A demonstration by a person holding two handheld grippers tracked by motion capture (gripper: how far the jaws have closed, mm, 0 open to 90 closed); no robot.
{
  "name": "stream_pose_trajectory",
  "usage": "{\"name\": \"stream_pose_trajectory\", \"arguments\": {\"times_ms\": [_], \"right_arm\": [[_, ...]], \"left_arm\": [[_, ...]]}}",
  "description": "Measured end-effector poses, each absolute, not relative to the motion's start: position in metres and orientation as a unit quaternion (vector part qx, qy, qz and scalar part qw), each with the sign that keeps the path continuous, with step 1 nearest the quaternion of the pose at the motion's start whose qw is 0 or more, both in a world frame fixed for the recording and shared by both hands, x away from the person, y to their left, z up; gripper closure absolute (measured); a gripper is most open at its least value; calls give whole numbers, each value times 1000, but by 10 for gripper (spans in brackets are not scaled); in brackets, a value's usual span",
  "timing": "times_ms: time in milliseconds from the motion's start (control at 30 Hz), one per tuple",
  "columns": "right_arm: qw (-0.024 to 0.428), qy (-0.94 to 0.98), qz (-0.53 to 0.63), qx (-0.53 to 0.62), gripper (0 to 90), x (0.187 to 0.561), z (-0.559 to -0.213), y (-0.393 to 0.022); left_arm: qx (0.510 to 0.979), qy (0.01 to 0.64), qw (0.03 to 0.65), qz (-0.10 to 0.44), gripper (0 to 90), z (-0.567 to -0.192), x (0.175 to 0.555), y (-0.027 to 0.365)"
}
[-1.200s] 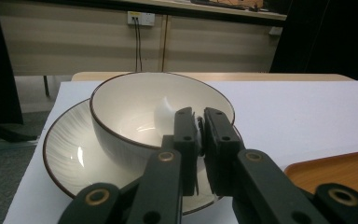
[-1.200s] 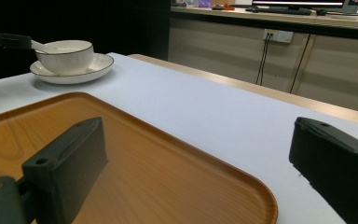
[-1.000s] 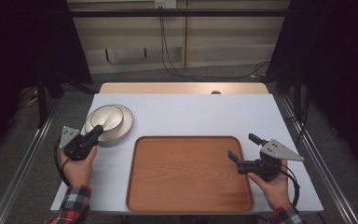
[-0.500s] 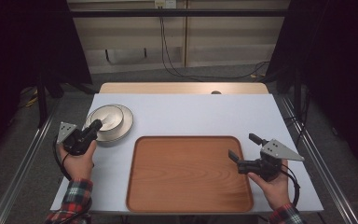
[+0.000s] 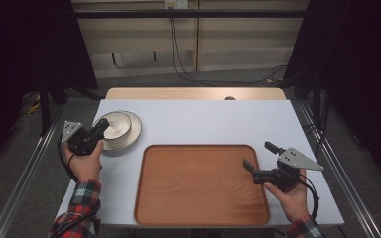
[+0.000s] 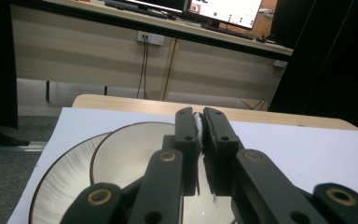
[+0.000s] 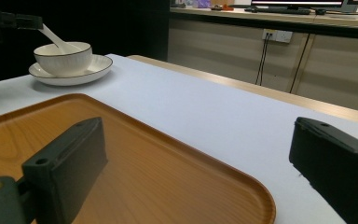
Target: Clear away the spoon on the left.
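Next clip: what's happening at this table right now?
A person works with a gripper in each hand. The left gripper is shut on the handle of a white spoon whose other end sits in a bowl; the bowl stands on a plate at the table's left. The right gripper hangs open over the right edge of an empty wooden tray.

White table [image 5: 203,121]: wooden tray [image 5: 198,183], plate [image 5: 129,136]
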State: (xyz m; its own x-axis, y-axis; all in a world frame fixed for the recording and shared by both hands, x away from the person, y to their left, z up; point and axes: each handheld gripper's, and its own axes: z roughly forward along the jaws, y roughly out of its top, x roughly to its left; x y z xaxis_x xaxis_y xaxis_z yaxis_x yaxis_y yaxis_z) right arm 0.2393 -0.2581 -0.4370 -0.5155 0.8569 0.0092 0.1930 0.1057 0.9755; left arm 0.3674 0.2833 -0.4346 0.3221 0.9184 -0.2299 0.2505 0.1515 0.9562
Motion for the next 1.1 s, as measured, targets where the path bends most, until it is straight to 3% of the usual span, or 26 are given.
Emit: {"name": "stream_pose_trajectory", "arguments": {"times_ms": [1100], "right_arm": [[304, 679, 545, 388, 34, 239, -437, -261]], "left_arm": [[561, 507, 573, 315, 846, -431, 401, 270]]}}
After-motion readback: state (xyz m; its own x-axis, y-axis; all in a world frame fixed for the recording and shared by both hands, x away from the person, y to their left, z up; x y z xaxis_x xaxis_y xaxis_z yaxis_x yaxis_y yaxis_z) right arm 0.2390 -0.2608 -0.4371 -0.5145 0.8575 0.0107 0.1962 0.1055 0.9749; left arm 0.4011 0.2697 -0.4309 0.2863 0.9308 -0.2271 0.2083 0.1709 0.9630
